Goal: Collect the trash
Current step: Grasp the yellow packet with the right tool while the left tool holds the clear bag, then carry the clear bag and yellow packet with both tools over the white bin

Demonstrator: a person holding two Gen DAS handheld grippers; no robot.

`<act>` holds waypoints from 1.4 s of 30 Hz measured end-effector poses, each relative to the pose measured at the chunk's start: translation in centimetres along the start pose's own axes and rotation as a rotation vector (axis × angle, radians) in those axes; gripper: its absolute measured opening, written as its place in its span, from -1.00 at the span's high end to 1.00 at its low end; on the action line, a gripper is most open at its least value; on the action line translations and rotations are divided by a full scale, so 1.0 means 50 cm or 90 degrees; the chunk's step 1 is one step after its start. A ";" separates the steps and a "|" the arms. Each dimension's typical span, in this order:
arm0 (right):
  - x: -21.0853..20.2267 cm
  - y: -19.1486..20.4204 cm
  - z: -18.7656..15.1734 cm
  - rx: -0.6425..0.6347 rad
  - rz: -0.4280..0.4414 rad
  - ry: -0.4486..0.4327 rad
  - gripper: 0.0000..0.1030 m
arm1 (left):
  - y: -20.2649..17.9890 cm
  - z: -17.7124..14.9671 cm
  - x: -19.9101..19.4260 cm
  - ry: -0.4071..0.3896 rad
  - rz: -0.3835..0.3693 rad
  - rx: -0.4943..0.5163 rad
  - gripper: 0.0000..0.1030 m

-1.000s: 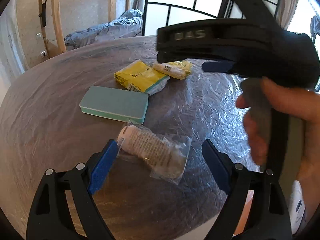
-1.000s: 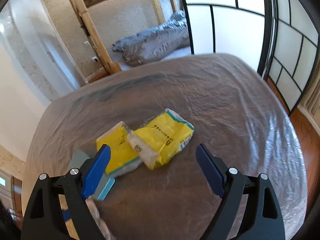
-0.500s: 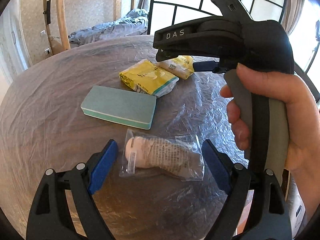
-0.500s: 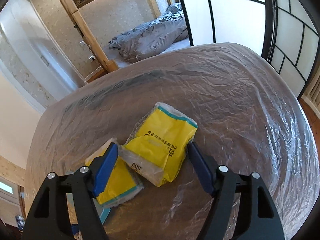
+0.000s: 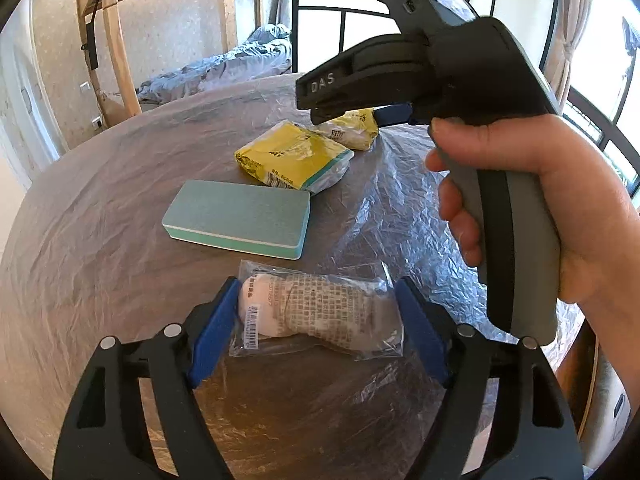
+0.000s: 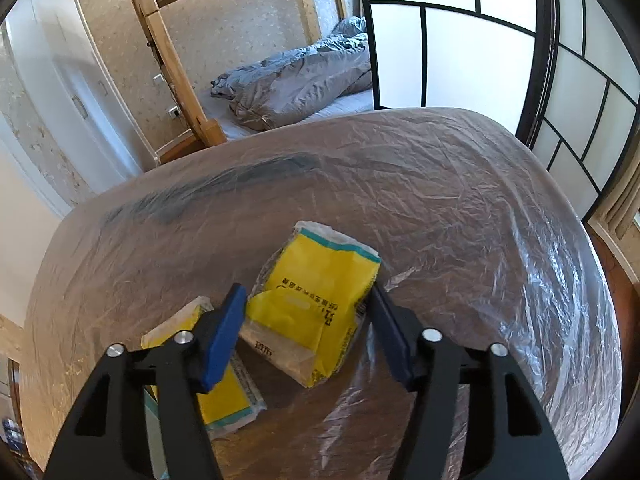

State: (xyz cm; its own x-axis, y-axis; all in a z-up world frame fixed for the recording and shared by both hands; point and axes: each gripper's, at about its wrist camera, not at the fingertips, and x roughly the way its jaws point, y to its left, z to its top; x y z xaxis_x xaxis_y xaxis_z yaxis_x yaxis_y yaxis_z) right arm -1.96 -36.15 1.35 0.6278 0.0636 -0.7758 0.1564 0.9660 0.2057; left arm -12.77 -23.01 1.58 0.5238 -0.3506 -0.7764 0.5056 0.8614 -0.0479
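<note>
A clear plastic packet with a white roll inside (image 5: 316,312) lies on the plastic-covered table. My left gripper (image 5: 316,320) has its blue pads on both ends of it, closed onto the packet. A yellow packet (image 6: 316,304) lies further back. My right gripper (image 6: 306,328) has its pads against both sides of it, closed onto it. A second yellow packet (image 6: 224,396) lies left of it, partly under the right gripper's left finger. In the left wrist view both yellow packets (image 5: 292,156) show, and the right gripper's body with the hand is above them.
A teal foam block (image 5: 240,212) lies between the clear packet and the yellow packets. The round table (image 6: 440,184) is wrapped in crinkled plastic film. A bunk bed with grey bedding (image 6: 296,80) and a framed screen stand beyond it.
Both grippers moved forward and down over their packets and narrowed. The left one closed on the clear packet, the right one on the yellow packet.
</note>
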 end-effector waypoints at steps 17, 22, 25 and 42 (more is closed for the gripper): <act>0.005 0.024 -0.002 -0.054 -0.055 0.004 -0.48 | 0.011 -0.003 -0.007 -0.008 -0.012 -0.019 -0.53; 0.011 0.048 -0.003 -0.108 -0.067 0.006 0.36 | 0.018 -0.001 -0.007 -0.009 -0.011 -0.024 -0.53; 0.006 0.033 0.003 -0.089 -0.033 0.012 0.57 | 0.022 -0.002 -0.008 -0.010 -0.010 -0.030 -0.53; -0.065 -0.002 -0.010 -0.088 0.032 -0.042 0.73 | 0.035 -0.001 -0.002 -0.013 -0.013 -0.040 -0.53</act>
State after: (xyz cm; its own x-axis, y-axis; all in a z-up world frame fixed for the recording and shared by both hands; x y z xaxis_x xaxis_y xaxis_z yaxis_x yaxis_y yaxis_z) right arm -4.39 -36.31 3.58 0.6813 0.1012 -0.7250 0.0195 0.9875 0.1563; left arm -11.97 -21.45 1.52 0.5276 -0.3751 -0.7622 0.4722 0.8753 -0.1039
